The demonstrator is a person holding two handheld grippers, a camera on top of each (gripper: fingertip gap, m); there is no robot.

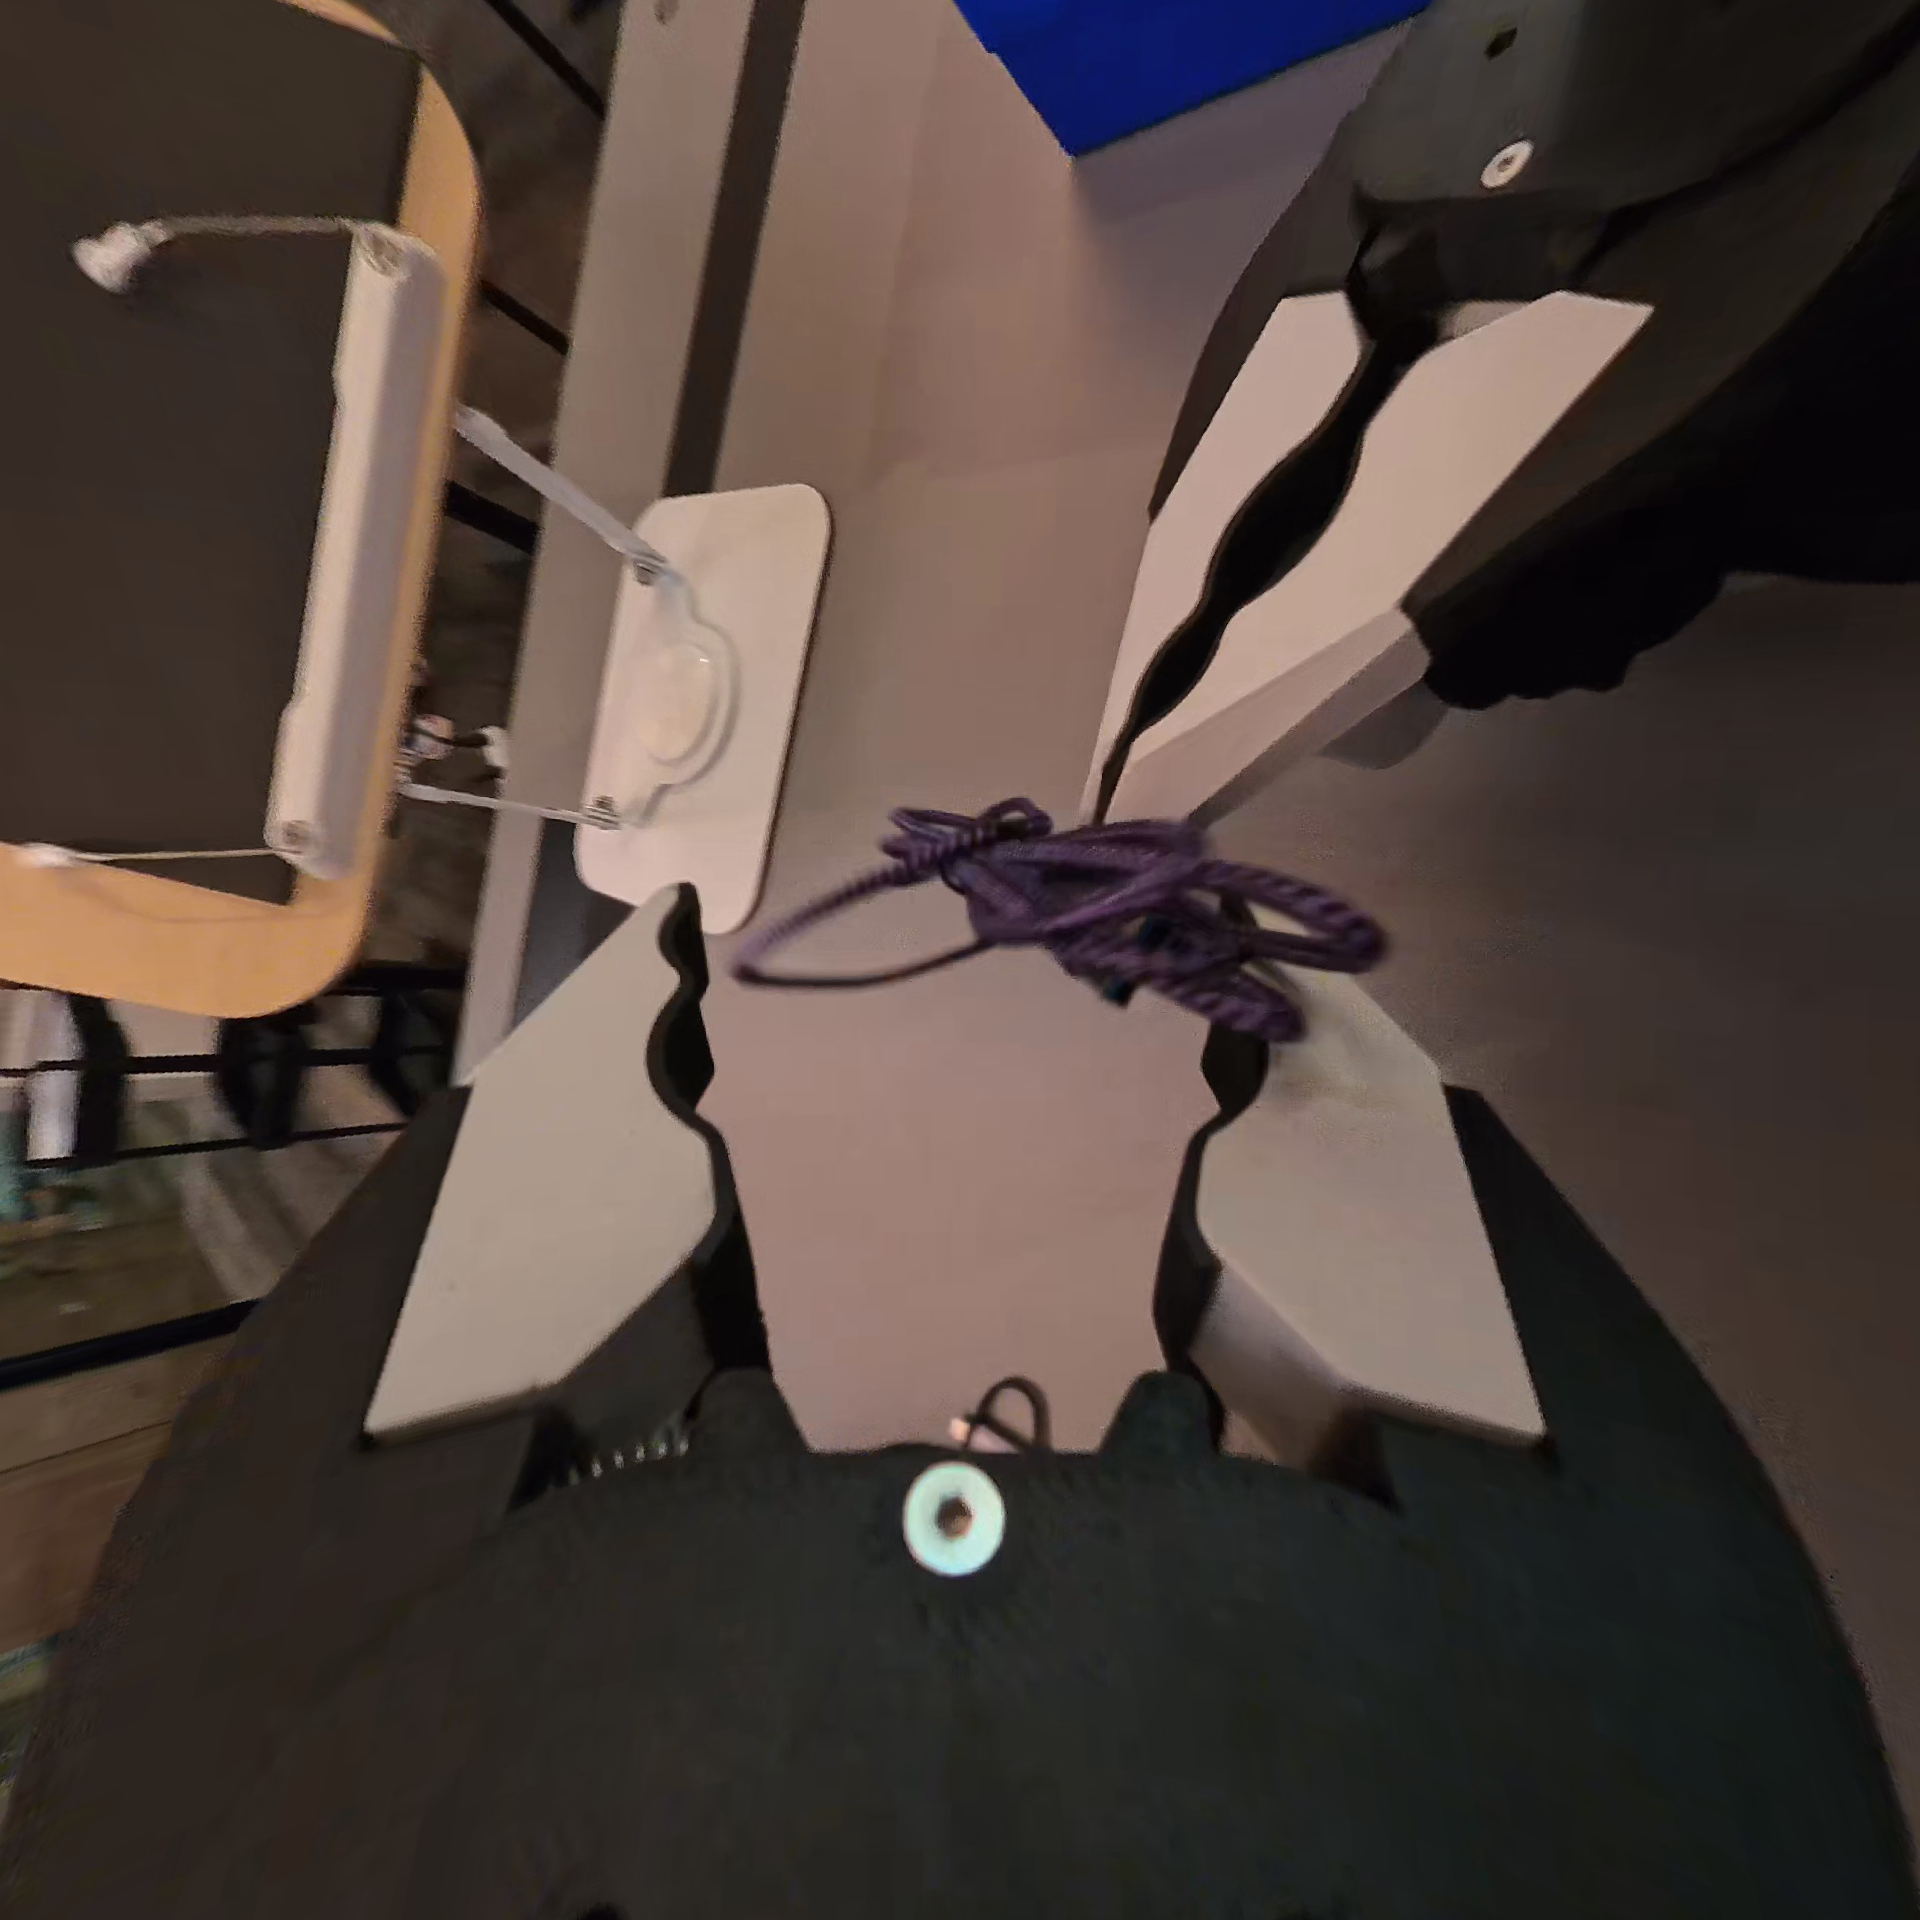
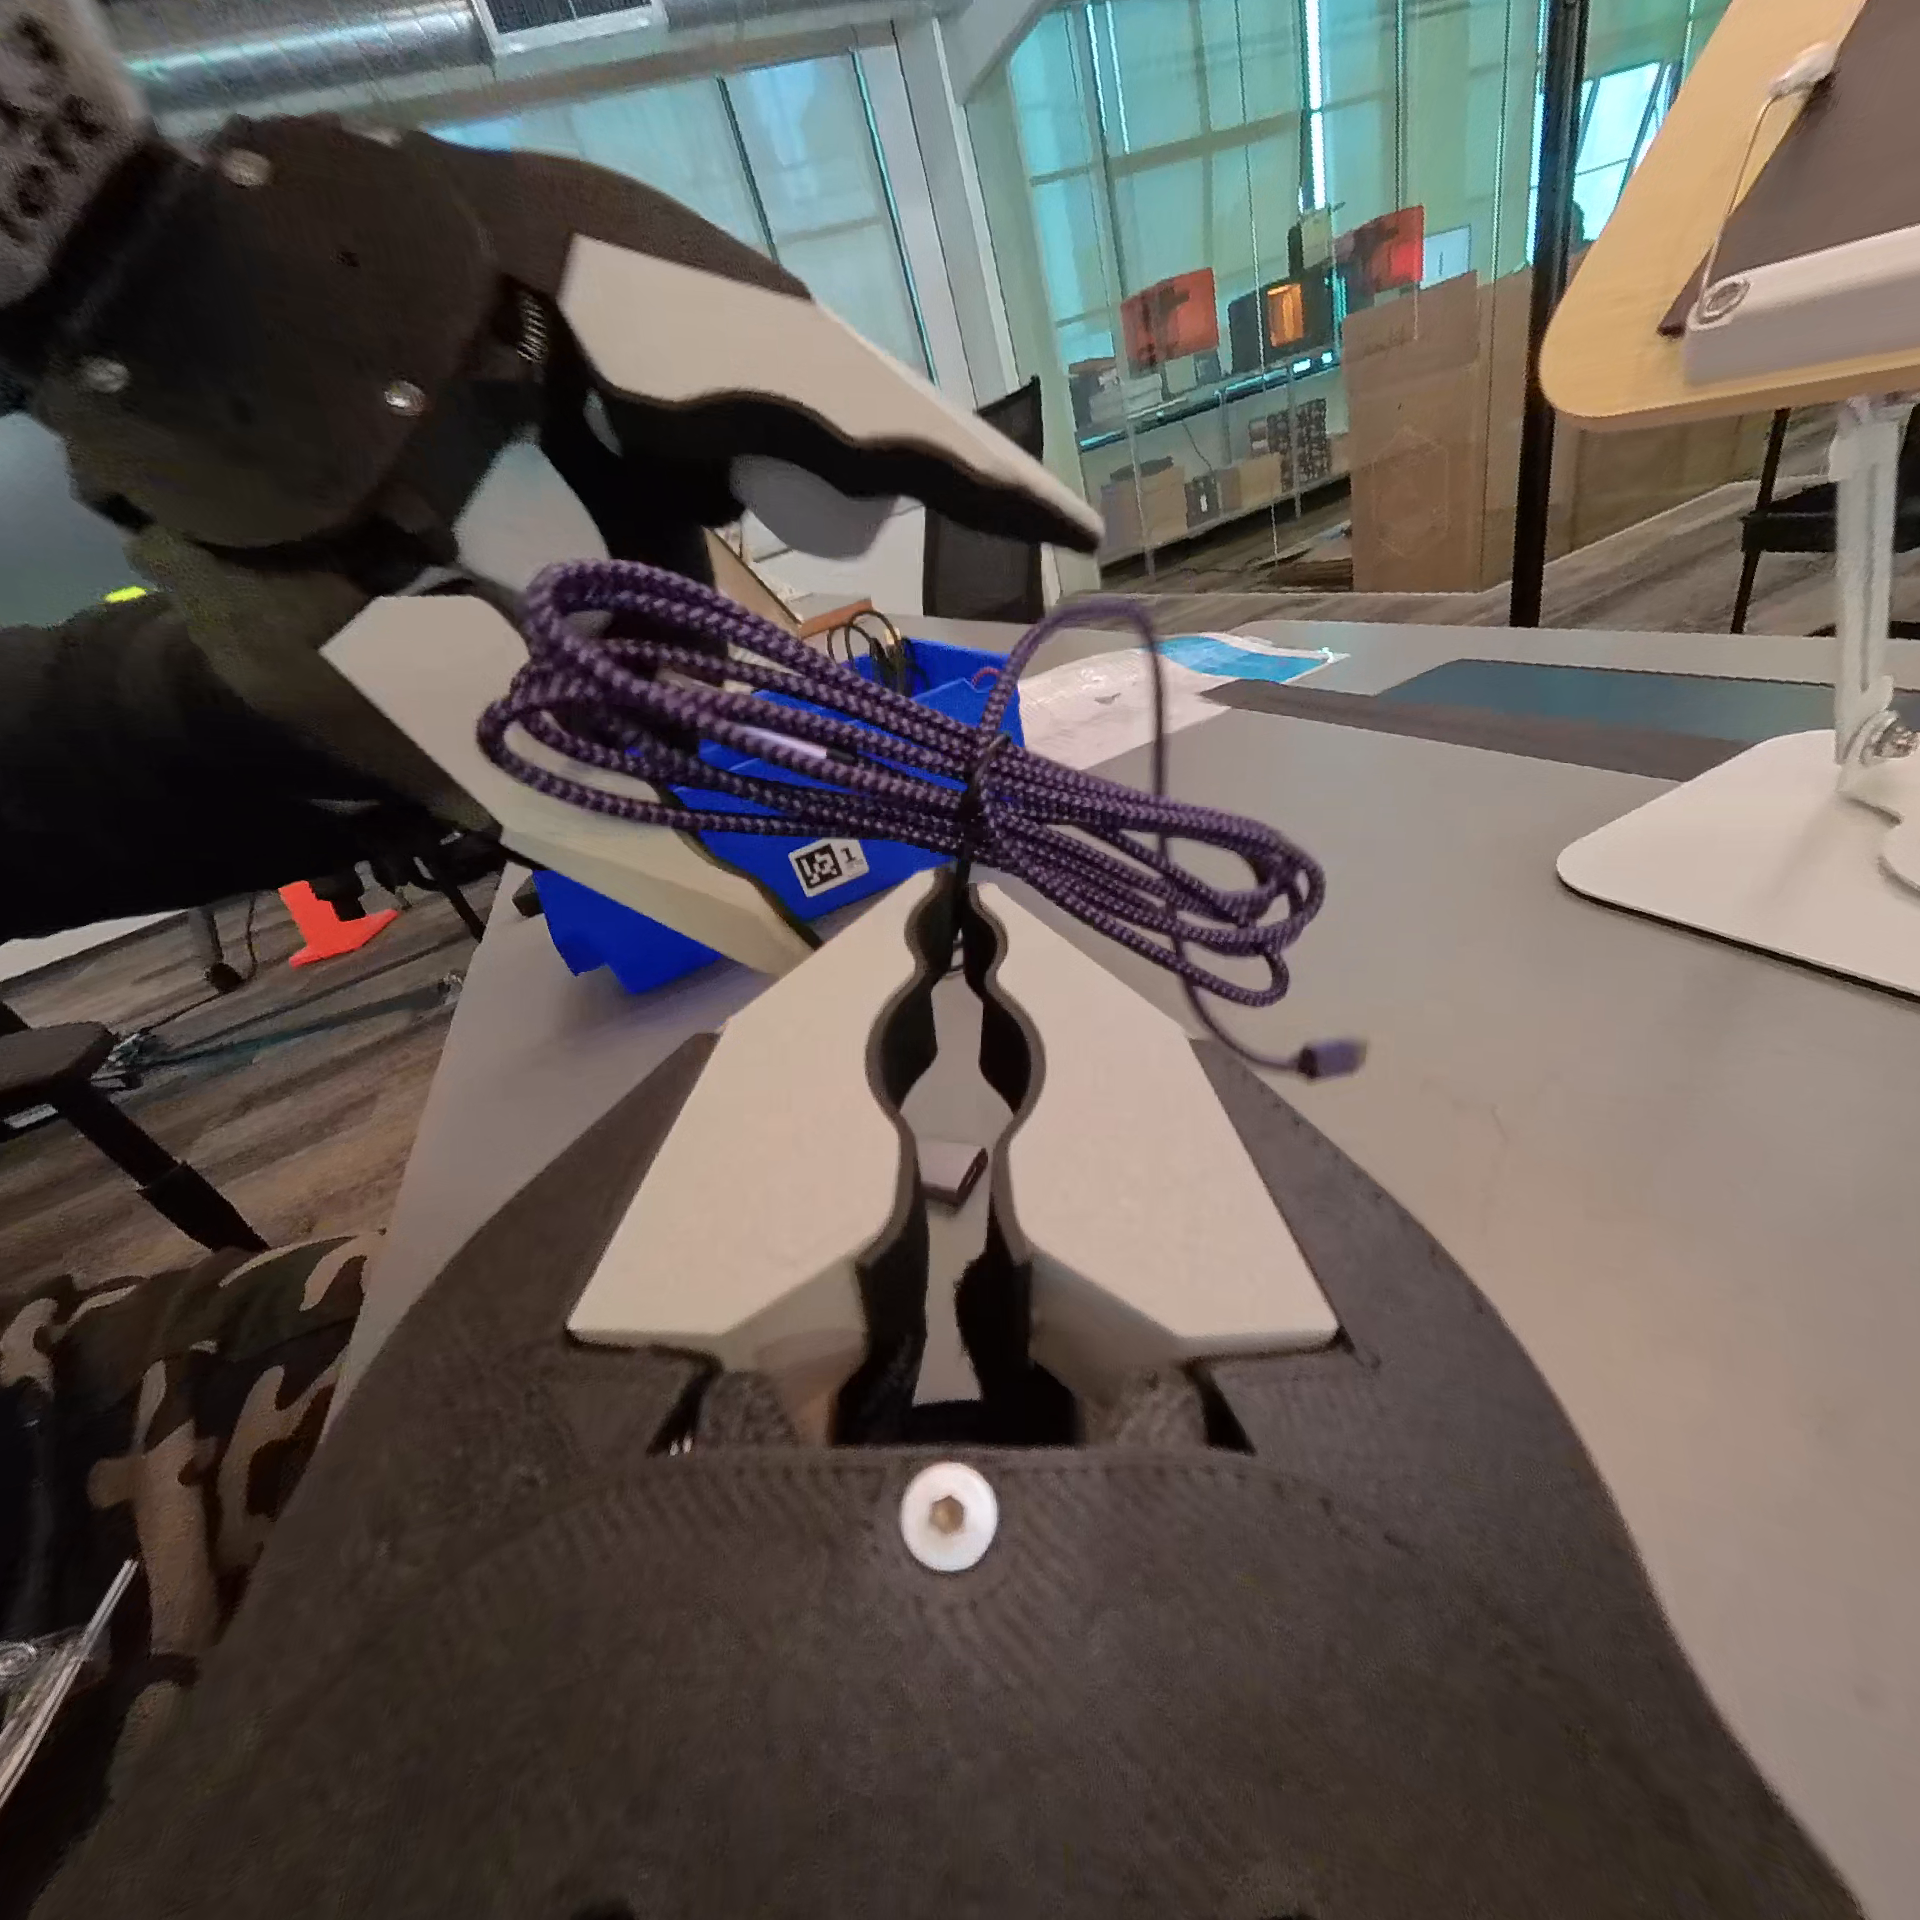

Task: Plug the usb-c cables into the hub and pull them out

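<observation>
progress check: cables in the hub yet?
Not yet; no hub shows in either view. Done: the purple braided cable bundle is lifted off the grey table. In hand: the right gripper is shut on the bundle's tie, and the left gripper is open around its loops. One connector dangles free. Left: untie the bundle, plug in, pull out.

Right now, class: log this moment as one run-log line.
right gripper: shut on purple cable bundle | left gripper: open, beside bundle | bundle: lifted off grey table

Purple braided cable [image 2: 904, 769], blue bin [image 2: 665, 935], grey table [image 2: 1558, 1195], camouflage-patterned trousers [image 2: 187, 1382].
</observation>
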